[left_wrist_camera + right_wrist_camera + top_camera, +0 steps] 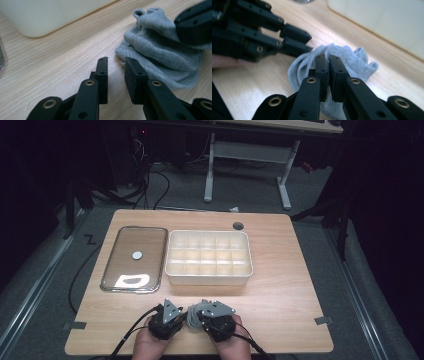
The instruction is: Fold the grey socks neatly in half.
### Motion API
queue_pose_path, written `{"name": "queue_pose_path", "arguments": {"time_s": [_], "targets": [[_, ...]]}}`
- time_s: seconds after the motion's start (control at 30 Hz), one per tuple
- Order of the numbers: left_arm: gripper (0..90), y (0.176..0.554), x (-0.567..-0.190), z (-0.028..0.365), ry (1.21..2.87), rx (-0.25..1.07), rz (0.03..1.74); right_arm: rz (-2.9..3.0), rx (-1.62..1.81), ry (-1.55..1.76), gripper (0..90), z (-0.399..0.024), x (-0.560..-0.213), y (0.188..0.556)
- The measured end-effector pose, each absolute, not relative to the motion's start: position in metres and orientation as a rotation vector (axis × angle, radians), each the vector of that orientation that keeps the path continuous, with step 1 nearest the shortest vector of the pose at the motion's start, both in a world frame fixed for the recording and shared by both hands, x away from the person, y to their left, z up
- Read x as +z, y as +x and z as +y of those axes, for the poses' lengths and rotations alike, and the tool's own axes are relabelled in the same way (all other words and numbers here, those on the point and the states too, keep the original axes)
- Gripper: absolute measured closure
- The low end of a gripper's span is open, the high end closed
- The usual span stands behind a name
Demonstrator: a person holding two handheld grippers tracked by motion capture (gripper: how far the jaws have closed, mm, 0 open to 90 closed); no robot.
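A crumpled grey sock (193, 316) lies near the table's front edge between my two grippers. My right gripper (328, 57) is shut on a fold of the sock (354, 61), the fabric pinched between its jaws. My left gripper (116, 60) stands open by a narrow gap at the sock's (155, 55) near edge; one fingertip (131, 62) touches the fabric and nothing sits between the jaws. In the high view the left gripper (176, 316) and the right gripper (201, 317) face each other, each held in a hand.
A white box (209, 281) divided into several compartments stands mid-table just beyond the grippers. To its left lies a flat metal-rimmed tray (107, 270) with a small white disc (137, 254) on it. A round dark cable hole (238, 226) sits near the far edge.
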State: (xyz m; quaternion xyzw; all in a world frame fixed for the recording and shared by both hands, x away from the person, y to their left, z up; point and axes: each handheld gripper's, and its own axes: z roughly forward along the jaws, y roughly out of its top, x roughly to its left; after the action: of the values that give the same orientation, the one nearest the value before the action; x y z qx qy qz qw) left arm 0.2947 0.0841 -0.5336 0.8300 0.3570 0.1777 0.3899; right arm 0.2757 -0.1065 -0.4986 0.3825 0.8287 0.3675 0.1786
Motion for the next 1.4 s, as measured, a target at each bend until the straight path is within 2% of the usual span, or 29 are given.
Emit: {"name": "queue_pose_path", "arguments": {"time_s": [0.43, 1.23, 1.4], "targets": [[73.6, 0.296, -0.534, 0.084, 2.117, 0.437, 0.907, 2.43, 0.996, 1.053, 86.4, -0.088, -0.51, 0.292], [77.0, 0.298, -0.534, 0.087, 2.101, 0.407, 0.943, 2.497, 1.077, 1.0, 86.2, -0.084, -0.519, 0.271], [76.5, 0.298, -0.533, 0.092, 2.049, 0.394, 0.959, 2.492, 1.067, 0.972, 86.3, -0.082, -0.522, 0.269]]}}
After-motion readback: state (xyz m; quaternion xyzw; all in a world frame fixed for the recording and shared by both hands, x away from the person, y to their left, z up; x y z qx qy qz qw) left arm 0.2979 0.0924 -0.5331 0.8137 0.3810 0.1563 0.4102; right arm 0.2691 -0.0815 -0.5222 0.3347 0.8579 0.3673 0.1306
